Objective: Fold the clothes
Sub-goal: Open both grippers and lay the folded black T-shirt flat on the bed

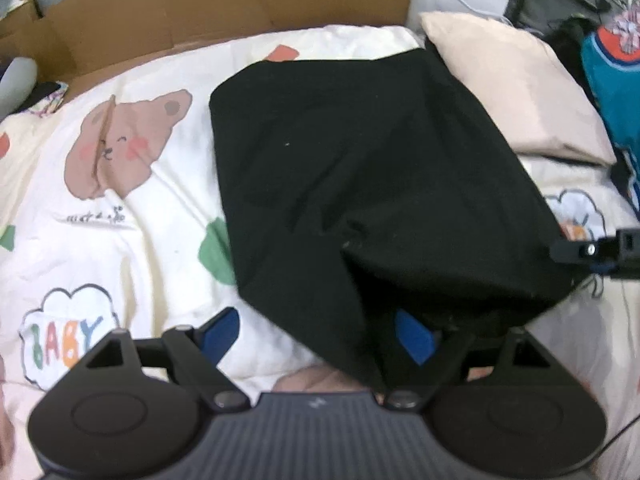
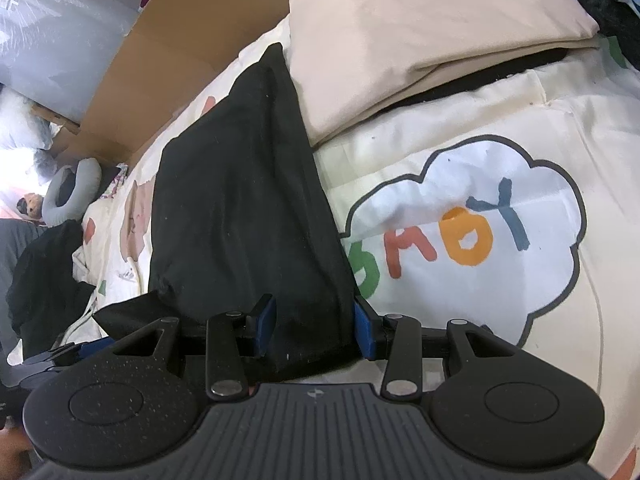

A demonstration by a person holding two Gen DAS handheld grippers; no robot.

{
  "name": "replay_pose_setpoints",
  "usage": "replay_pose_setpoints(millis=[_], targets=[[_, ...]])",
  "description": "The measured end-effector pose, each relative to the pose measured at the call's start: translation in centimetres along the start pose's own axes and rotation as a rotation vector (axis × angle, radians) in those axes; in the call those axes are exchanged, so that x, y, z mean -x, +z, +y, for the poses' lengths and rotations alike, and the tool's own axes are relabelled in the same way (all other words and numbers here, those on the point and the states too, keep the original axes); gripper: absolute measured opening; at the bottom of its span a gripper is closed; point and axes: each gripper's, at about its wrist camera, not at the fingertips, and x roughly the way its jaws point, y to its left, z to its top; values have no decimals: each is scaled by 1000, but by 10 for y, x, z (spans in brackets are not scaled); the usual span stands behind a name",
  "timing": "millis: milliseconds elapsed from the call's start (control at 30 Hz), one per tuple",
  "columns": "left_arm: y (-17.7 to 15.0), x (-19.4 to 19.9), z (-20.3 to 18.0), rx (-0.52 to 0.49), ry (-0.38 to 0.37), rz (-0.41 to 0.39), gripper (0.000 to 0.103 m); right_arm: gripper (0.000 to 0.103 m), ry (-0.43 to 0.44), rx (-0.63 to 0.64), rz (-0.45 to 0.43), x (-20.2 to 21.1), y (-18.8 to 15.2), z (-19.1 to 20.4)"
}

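Observation:
A black garment [image 1: 360, 168] lies spread on a cream cartoon-print bedsheet [image 1: 132, 240]. My left gripper [image 1: 316, 332] is open at the garment's near edge. A loose fold of the black cloth hangs between its blue pads and covers part of the right pad [image 1: 414, 338]. In the right wrist view the black garment [image 2: 240, 200] runs away from me, and my right gripper [image 2: 315, 326] is shut on a thick bunch of its near edge. The right gripper [image 1: 576, 250] also shows at the garment's right corner in the left wrist view.
A beige pillow [image 1: 516, 92] [image 2: 420, 32] lies against the garment's far right side. Brown cardboard [image 1: 200, 4] stands behind the bed. A teal item [image 1: 612, 80] sits far right. A dark clothes pile [image 2: 44, 276] and a grey neck pillow [image 2: 72, 192] are at the left.

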Motion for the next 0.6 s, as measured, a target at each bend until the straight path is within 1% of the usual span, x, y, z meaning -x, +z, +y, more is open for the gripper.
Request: replay_pose_setpoints(millis=[100,167,200,233,267,300,367,400,433,467,500,533,567,600], targets=[[-5,-2,-7,16,71,-16,84,46,-2,3,-3,-2,1,0],[-8,-4,-4,81,95,-20,82,46,-10,21,1,-4,1,1],[-9,-5,-3,101,113,-23,79,46,-16,33,6,-6,1,1],[-10,-5,-1,119,148,-31,76,46,-22,46,10,-7,1,2],[-13,-4,-1,140,167,-40,76,46,-28,58,14,-9,1,3],[-15,-4,-1,159,166,-47,75,45,-34,71,18,-10,1,4],[-19,-3,0,198,164,-60,68,44,-46,96,27,-13,1,5],[-20,-2,-3,181,181,-65,61,41,-52,108,31,-15,1,6],[-21,-2,-6,163,199,-70,50,35,-58,121,35,-17,1,6],[-24,-3,-7,153,224,-67,44,26,-64,133,40,-18,1,7],[-26,-4,-7,164,229,-57,31,22,-70,146,44,-20,1,8],[-31,-3,-7,190,220,-43,18,15,-74,153,45,-20,2,7],[-36,-2,-7,216,211,-28,16,9,-72,153,47,-20,2,5],[-41,0,-7,223,213,-33,16,8,-70,151,46,-21,2,4]])
